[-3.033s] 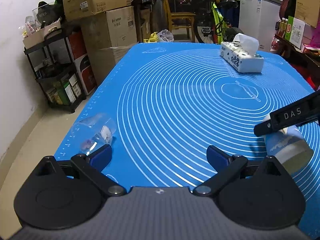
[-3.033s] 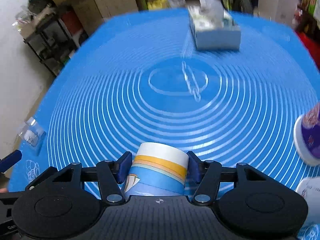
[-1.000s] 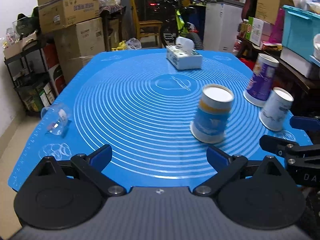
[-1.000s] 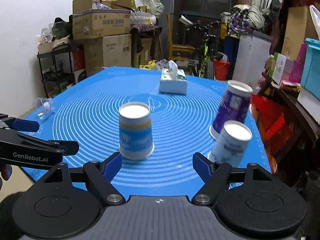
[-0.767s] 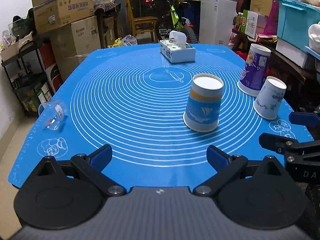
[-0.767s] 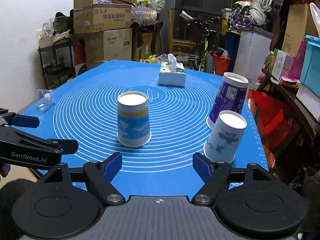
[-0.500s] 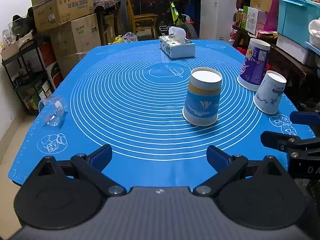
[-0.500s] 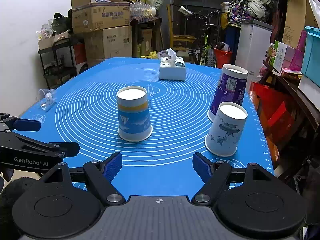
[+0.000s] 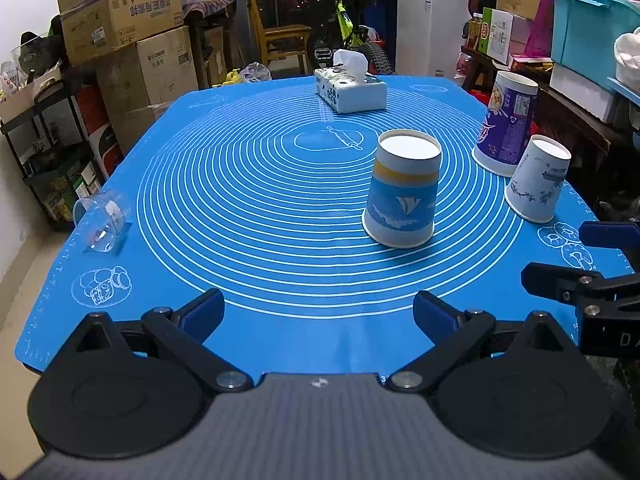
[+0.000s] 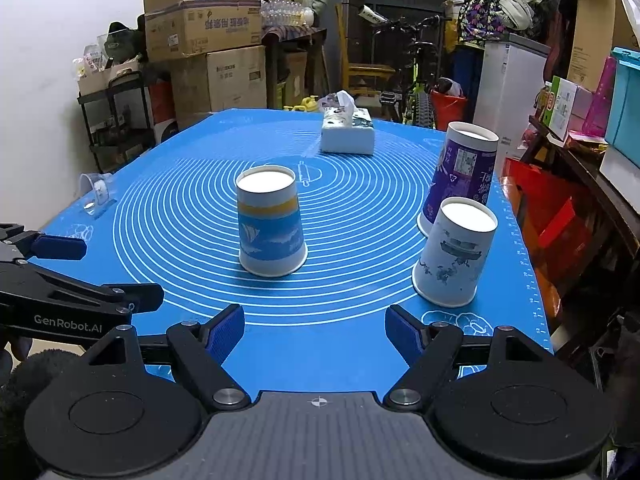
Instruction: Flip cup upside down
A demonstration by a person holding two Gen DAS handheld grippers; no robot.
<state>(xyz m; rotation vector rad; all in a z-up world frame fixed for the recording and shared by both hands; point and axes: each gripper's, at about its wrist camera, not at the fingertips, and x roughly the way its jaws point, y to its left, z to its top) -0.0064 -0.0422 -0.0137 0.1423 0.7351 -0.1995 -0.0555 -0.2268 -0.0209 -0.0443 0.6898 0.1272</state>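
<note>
A blue paper cup with a yellow band [image 9: 403,192] [image 10: 271,224] stands upside down on the blue mat [image 9: 256,208] [image 10: 360,216], its white base up. My left gripper [image 9: 318,312] is open and empty at the mat's near edge, well short of the cup. My right gripper [image 10: 315,330] is open and empty, also at the near edge, with the cup ahead and slightly left. Each gripper shows at the side of the other's view, the right one [image 9: 580,264] and the left one [image 10: 72,276].
A white patterned cup [image 9: 536,180] [image 10: 456,252] and a tall purple cup [image 9: 506,120] [image 10: 460,176] stand upside down at the mat's right side. A tissue box [image 9: 350,86] [image 10: 347,130] sits at the far end. A clear plastic cup [image 9: 102,220] [image 10: 96,190] lies at the left edge.
Three seconds ago my right gripper was shut on the blue cup; it let go, leaving it upside down. Both grippers have drawn back toward the near edge.
</note>
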